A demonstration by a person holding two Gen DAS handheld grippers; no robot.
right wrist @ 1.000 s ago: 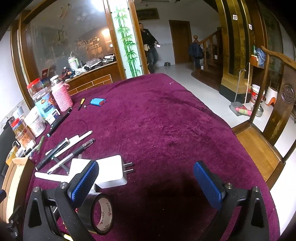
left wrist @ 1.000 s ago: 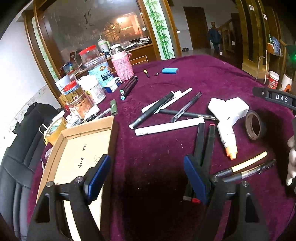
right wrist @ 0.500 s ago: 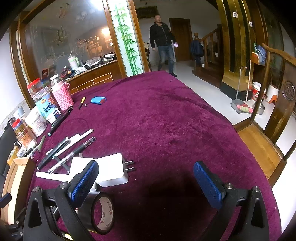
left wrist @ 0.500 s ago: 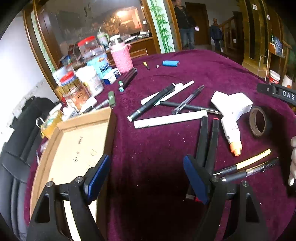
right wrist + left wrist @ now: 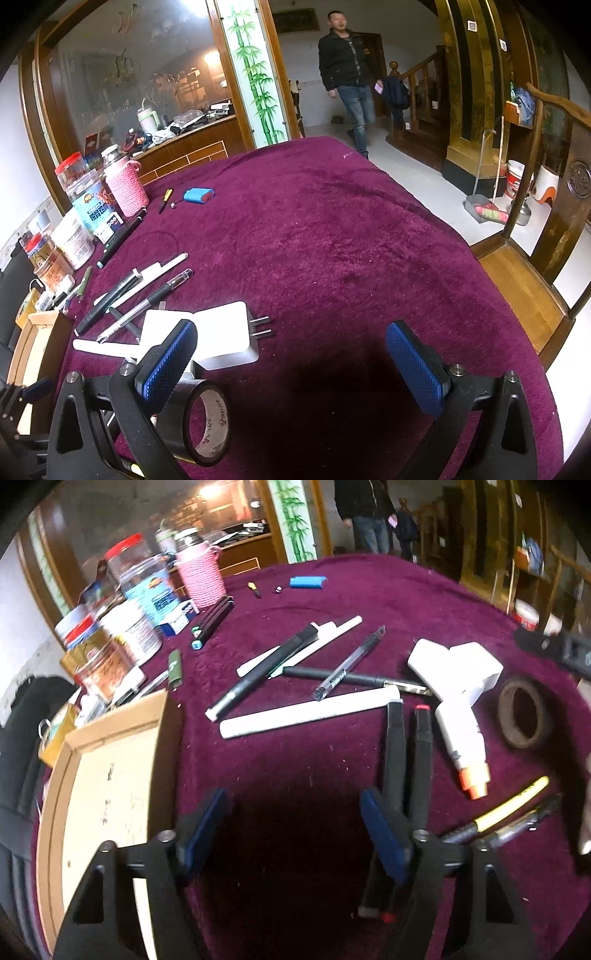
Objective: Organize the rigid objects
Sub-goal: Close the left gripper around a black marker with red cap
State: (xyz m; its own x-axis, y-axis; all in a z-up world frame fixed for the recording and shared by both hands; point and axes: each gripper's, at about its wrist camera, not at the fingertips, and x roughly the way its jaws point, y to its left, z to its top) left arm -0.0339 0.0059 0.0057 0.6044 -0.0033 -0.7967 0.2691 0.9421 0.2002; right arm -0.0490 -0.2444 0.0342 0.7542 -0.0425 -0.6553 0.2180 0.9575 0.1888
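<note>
Your left gripper [image 5: 295, 830] hovers over bare purple cloth, jaws apart and holding nothing. Just left of it lies the cardboard tray [image 5: 110, 734] at the table's left edge; just right, two black markers [image 5: 406, 760] lie side by side, running away from you. Your right gripper [image 5: 291, 369] also stands wide apart and empty, with the tape roll [image 5: 207, 424] upright under its left finger and the white charger [image 5: 221, 332] just beyond. Further out on the tablecloth [image 5: 332, 240] lie a long white tube [image 5: 306, 712], scattered pens [image 5: 347, 664] and a white bottle with an orange cap [image 5: 465, 746]. Jars [image 5: 122, 642] crowd the far left edge beside a pink knitted flask [image 5: 201, 576], and a blue case [image 5: 308, 581] lies nearer the far edge.
</note>
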